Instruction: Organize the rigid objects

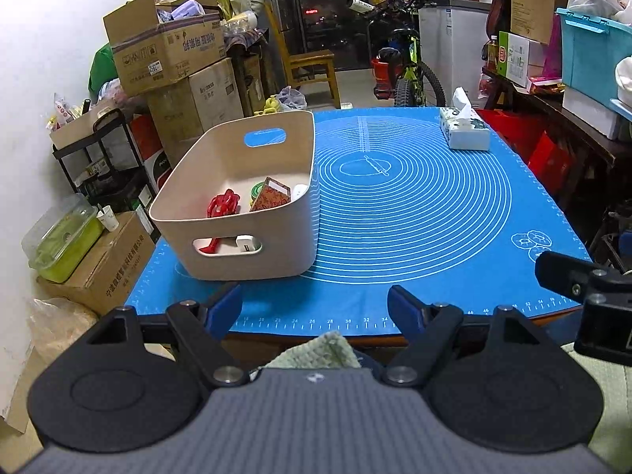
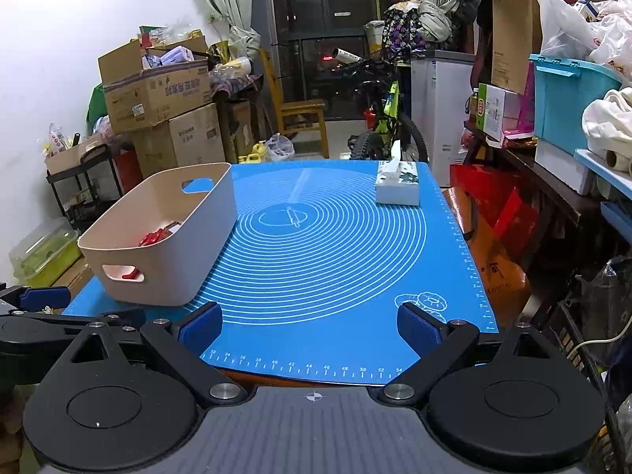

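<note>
Bin (image 1: 252, 252) smooth matt plastic; mat (image 1: 414, 217) smooth, slight sheen; tissue box (image 1: 466, 134) printed paper.

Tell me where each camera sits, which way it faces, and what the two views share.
Left wrist: on the left gripper, open and empty, at the table's near edge, facing the beige bin; the right gripper shows at right.
Right wrist: on the right gripper, open and empty, facing the blue mat; the left gripper shows at left.
Shared: bin, mat, tissue box, bicycle.
</note>
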Demonstrator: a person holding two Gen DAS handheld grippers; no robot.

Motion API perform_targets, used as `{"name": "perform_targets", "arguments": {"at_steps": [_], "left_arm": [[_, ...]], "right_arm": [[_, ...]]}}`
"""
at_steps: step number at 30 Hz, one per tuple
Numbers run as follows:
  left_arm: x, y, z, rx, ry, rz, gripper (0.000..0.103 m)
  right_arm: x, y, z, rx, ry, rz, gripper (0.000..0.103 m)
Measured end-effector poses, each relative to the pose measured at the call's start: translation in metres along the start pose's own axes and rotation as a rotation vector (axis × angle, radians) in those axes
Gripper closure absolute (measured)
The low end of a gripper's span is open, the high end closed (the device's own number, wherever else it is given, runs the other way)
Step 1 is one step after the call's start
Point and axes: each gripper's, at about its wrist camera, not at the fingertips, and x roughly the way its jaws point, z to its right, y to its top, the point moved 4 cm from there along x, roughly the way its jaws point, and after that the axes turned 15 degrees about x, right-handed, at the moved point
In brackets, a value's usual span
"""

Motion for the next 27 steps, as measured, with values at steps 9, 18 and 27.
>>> {"name": "perform_targets", "arguments": {"at_steps": [9,18,27], "left_arm": [[0.0006,-0.0005,0.0011,0.001,-0.006,-0.003,0.022],[0.0008,-0.0005,0.0013,0.001,-0.006,-0.003,0.022],[0.0008,-0.0004,0.001,0.001,-0.006,-0.003,0.022]], "right_arm": [[0.0015,-0.0006,0.0019,0.001,-0.002,-0.003,0.008],[0.0017,-0.0012,0.0033,0.006,-0.005,-0.003,0.008],[0.0018,-0.0014,0.0059,0.011,-0.004,-0.007,0.008]]}}
